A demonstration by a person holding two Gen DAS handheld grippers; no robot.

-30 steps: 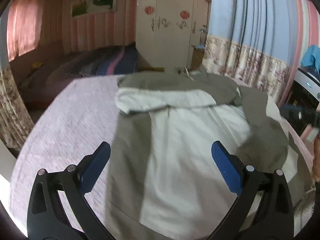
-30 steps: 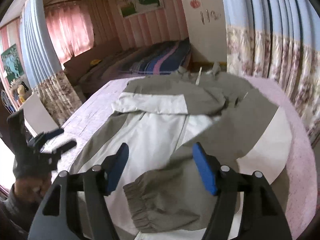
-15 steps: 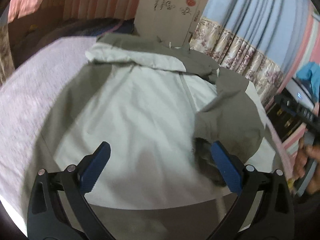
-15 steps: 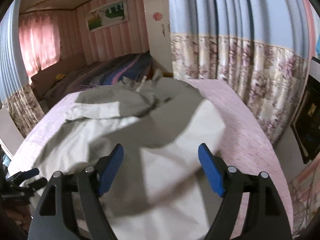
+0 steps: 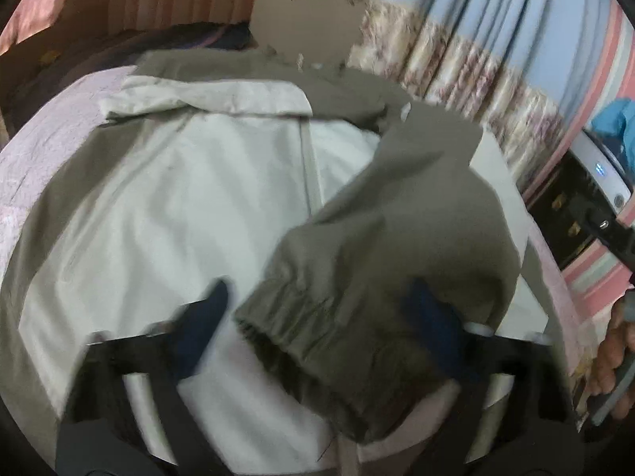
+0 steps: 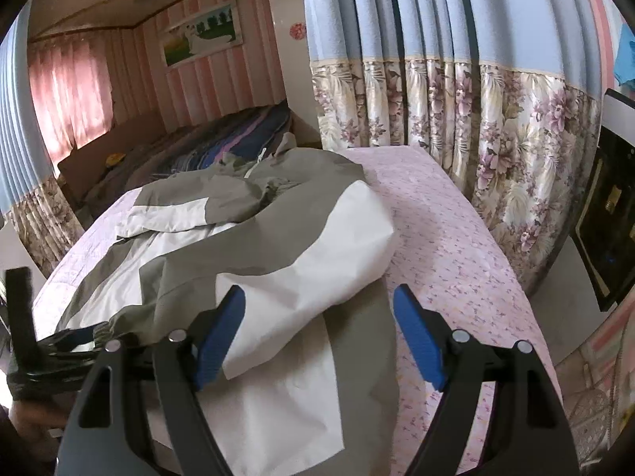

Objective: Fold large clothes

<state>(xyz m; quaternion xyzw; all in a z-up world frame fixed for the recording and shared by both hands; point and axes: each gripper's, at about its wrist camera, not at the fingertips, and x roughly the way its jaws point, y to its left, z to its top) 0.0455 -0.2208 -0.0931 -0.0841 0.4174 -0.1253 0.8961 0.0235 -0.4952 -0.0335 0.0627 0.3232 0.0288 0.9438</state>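
An olive and off-white jacket lies spread on a pink-covered table. Its olive sleeve is folded across the chest, with the elastic cuff pointing at the camera. My left gripper is low over that cuff and its jaws are closing with the cuff between them; the left pad still stands clear of the cloth. The picture there is blurred. My right gripper hovers open over the jacket's near right part, holding nothing. The left gripper shows dark at the lower left of the right wrist view.
Floral curtains hang close behind the table's right side. A dark cabinet stands further right. A bed and a white wardrobe lie beyond the table. A hand holds the right gripper at the edge.
The left gripper has come down and to the right onto the sleeve cuff, and its jaws have narrowed. The right gripper has swung right to the jacket's right side, staying open.
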